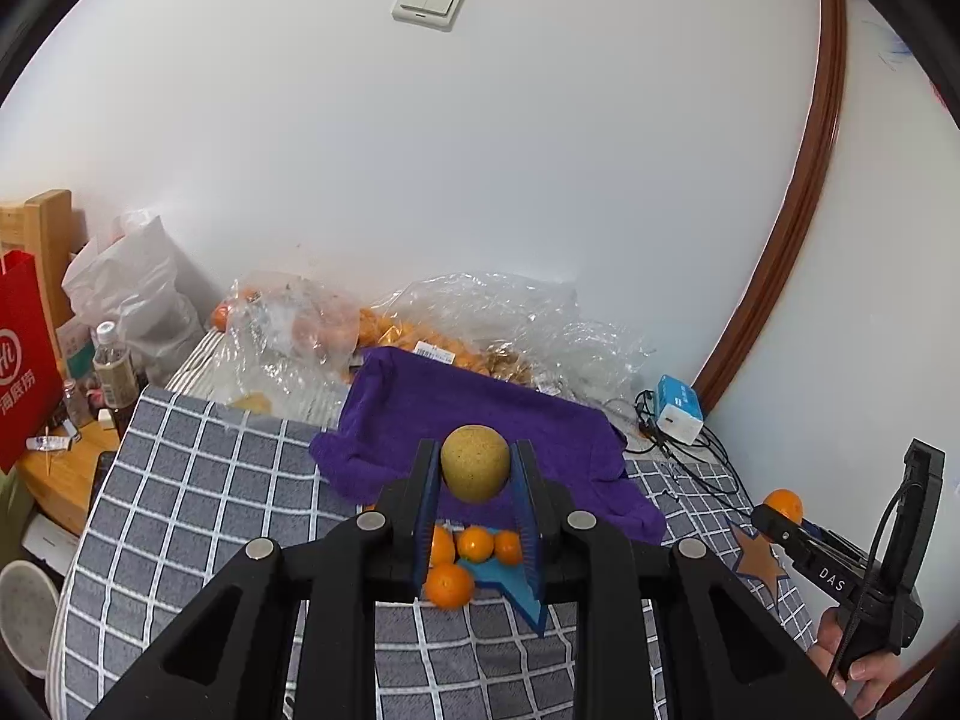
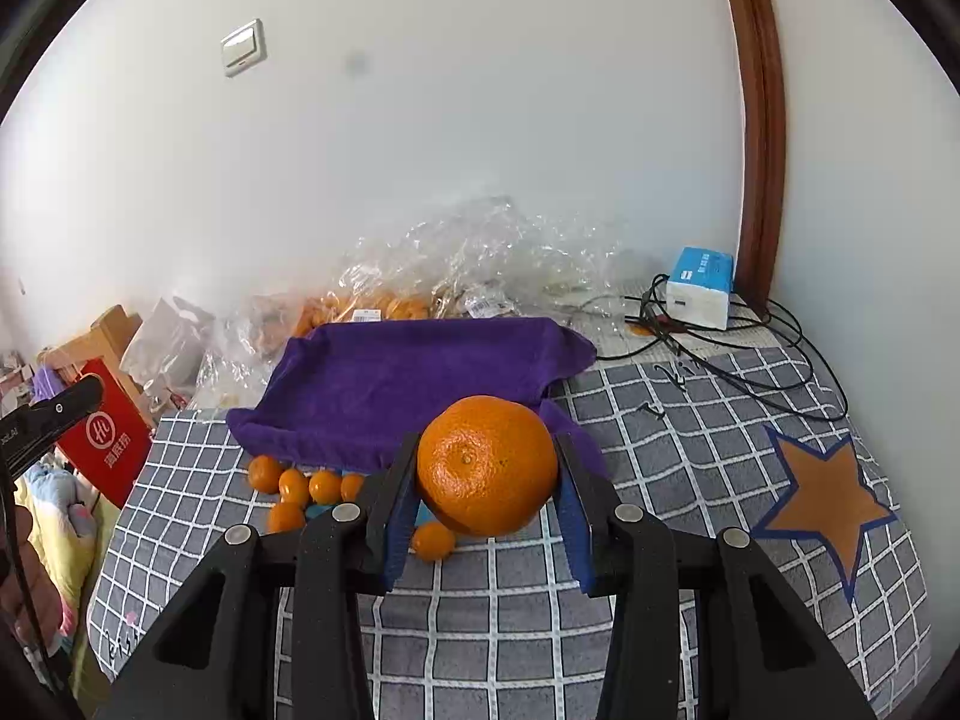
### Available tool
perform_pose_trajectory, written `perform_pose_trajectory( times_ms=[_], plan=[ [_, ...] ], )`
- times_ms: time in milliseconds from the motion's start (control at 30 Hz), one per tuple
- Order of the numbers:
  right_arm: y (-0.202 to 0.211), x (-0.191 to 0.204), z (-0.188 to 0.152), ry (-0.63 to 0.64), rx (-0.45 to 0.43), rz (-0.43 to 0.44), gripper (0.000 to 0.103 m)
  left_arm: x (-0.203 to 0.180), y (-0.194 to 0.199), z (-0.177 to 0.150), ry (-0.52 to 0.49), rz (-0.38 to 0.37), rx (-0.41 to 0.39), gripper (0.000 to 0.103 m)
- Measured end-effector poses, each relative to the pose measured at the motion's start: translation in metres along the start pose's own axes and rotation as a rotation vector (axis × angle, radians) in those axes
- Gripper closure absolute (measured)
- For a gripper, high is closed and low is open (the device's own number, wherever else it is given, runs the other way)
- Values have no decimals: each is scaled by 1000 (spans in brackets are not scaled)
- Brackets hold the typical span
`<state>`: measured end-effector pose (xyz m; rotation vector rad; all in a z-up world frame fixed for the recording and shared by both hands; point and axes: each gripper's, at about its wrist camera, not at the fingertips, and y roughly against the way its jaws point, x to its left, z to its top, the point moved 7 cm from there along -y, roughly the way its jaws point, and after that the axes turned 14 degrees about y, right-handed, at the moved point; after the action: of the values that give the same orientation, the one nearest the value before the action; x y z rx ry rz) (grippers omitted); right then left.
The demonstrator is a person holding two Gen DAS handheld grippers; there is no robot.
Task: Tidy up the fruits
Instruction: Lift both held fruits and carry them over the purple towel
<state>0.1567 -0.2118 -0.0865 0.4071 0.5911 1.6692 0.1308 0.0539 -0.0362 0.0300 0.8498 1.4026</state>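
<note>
My left gripper (image 1: 475, 468) is shut on a round yellow-brown fruit (image 1: 475, 461), held above the grey checked cloth (image 1: 198, 480). Below it, several small oranges (image 1: 474, 543) lie on the cloth in front of a purple towel (image 1: 468, 408). My right gripper (image 2: 487, 468) is shut on a large orange (image 2: 487, 465), also lifted off the cloth. In the right wrist view the small oranges (image 2: 300, 483) sit left of it, along the purple towel (image 2: 408, 378), and one more small orange (image 2: 433, 541) lies just under the held one. The right gripper (image 1: 780, 510) shows in the left wrist view with its orange.
Clear plastic bags (image 1: 480, 318) with more oranges lie behind the towel by the wall. A blue-and-white box (image 2: 702, 285) and black cables (image 2: 738, 360) sit at the back right. A red bag (image 1: 24, 360), bottles and a white bowl (image 1: 24, 618) stand to the left.
</note>
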Motion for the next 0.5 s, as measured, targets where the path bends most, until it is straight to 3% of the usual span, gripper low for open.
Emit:
perform_pose_trajectory(
  times_ms=[500],
  plan=[
    [-37,3,18,21,33,14,61,9,-41,17,25,33,34,81]
  ],
)
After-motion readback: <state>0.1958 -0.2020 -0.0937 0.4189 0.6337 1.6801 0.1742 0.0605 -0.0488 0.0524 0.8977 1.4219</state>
